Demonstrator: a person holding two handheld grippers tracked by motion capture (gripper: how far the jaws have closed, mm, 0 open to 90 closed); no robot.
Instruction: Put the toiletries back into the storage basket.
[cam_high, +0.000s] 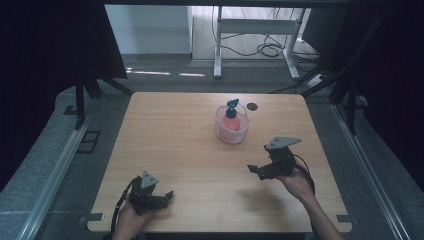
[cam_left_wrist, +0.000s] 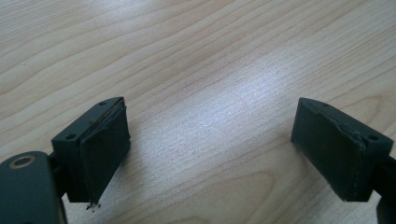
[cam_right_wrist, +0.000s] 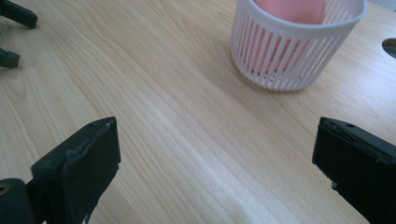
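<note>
A: Where is the white basket (cam_high: 231, 131) found?
B: Toward the far edge of the desk (cam_high: 175, 145), right of middle, with a pink bottle (cam_high: 230, 120) stood inside it.
A: And the claws?
B: The right claw (cam_high: 256, 170) is spread wide and empty, near the right edge; the left claw (cam_high: 167, 196) is parted, empty, by the near edge.
A: Advice?
B: The basket's rim should be straddled squarely before any closing, so tipping is avoided.

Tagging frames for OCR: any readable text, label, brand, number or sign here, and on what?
None readable.
Pink bottle with blue pump in the white slatted basket: no legible label.
Left gripper and right gripper: no markings visible.
Wooden table: bare grain, no print.
</note>
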